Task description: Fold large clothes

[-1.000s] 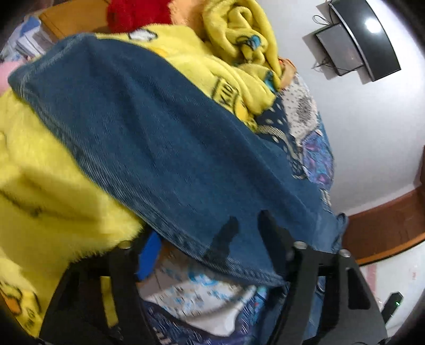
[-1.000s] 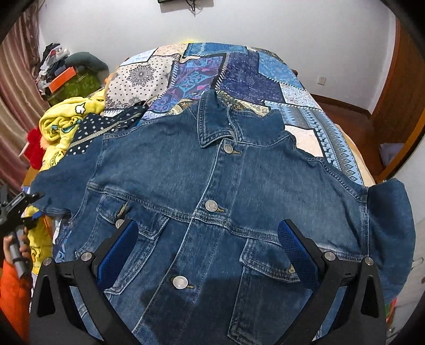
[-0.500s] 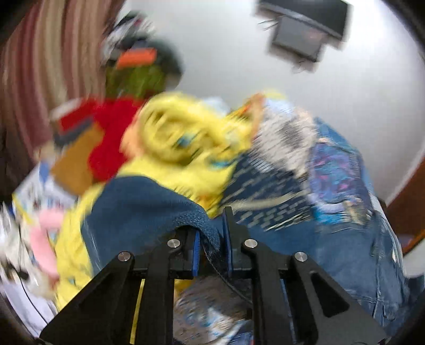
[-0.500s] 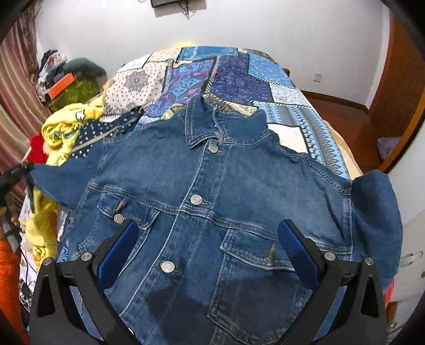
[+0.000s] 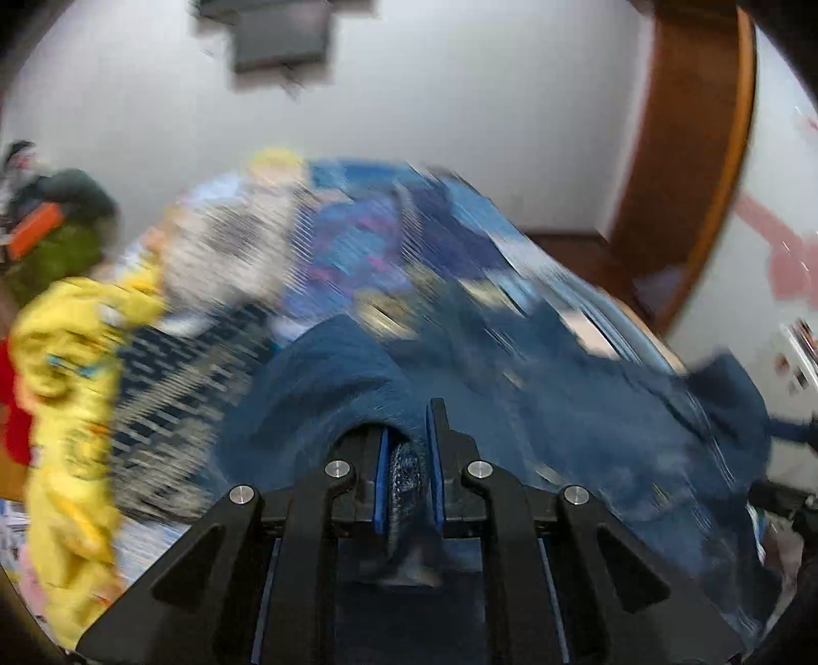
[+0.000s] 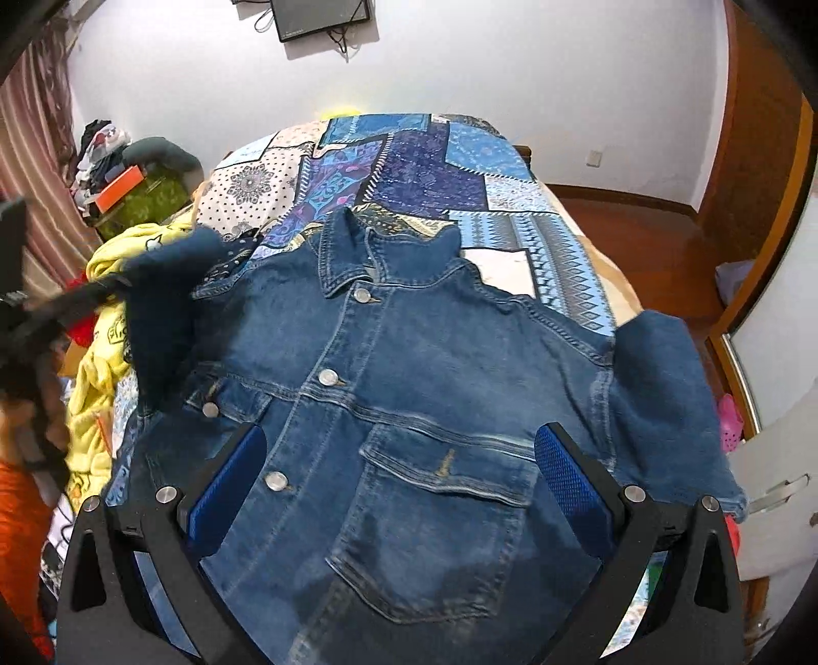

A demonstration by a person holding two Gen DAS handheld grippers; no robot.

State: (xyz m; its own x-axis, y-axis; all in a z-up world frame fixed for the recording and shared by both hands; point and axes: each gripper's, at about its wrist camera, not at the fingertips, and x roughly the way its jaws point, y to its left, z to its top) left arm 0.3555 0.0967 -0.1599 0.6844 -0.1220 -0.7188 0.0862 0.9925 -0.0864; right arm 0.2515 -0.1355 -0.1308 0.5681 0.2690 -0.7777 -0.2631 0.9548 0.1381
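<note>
A blue denim jacket [image 6: 419,368] lies front up and buttoned on the patchwork bedspread [image 6: 409,169], collar toward the far wall. Its left sleeve [image 6: 163,307] is lifted over the jacket's left side. My left gripper [image 5: 406,440] is shut on that sleeve's cuff [image 5: 406,470]; the left wrist view is heavily blurred, with the jacket body [image 5: 588,409] beyond. In the right wrist view that left gripper [image 6: 110,289] shows as a dark blur at the sleeve end. My right gripper [image 6: 399,460] hovers open above the lower front near the chest pocket [image 6: 439,491]. The right sleeve [image 6: 669,399] hangs over the bed's right edge.
A yellow fleece garment [image 6: 102,368] and a red item [image 6: 82,327] are heaped along the bed's left side. Piled clothes and an orange box [image 6: 120,189] stand at the back left. A wooden door frame [image 6: 756,204] and floor lie to the right. A screen [image 6: 319,18] hangs on the wall.
My left gripper went from open at the sleeve's edge to shut on the cuff, then swung up and rightward, carrying the sleeve over the jacket. My right gripper drifted slightly nearer the jacket.
</note>
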